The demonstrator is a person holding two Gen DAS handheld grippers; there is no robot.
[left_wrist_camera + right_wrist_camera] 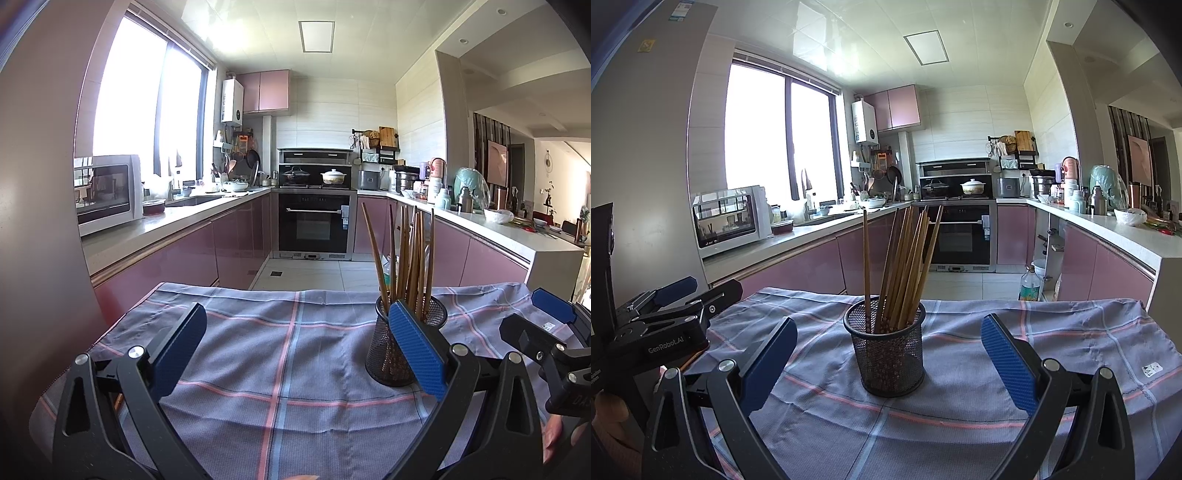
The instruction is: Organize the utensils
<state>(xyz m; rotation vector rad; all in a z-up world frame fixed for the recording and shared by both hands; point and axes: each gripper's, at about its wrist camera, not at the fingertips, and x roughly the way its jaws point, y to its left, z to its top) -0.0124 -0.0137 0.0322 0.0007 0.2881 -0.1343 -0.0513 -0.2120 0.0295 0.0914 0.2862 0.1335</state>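
A black mesh cup (889,354) stands upright on a blue checked cloth (960,398) and holds several wooden chopsticks (905,266). My right gripper (888,356) is open and empty, its blue pads either side of the cup but nearer the camera. In the left wrist view the cup (391,354) stands at the right, partly behind my right pad, with the chopsticks (410,254) fanned above it. My left gripper (295,350) is open and empty over bare cloth (280,354). The right gripper's fingertip (554,301) shows at the far right there.
The cloth covers a small table whose far edge (960,299) drops to the kitchen floor. Pink cabinets and counters run along both sides, with a white microwave (731,218) on the left and an oven (960,232) at the back. A bottle (1030,284) stands on the floor.
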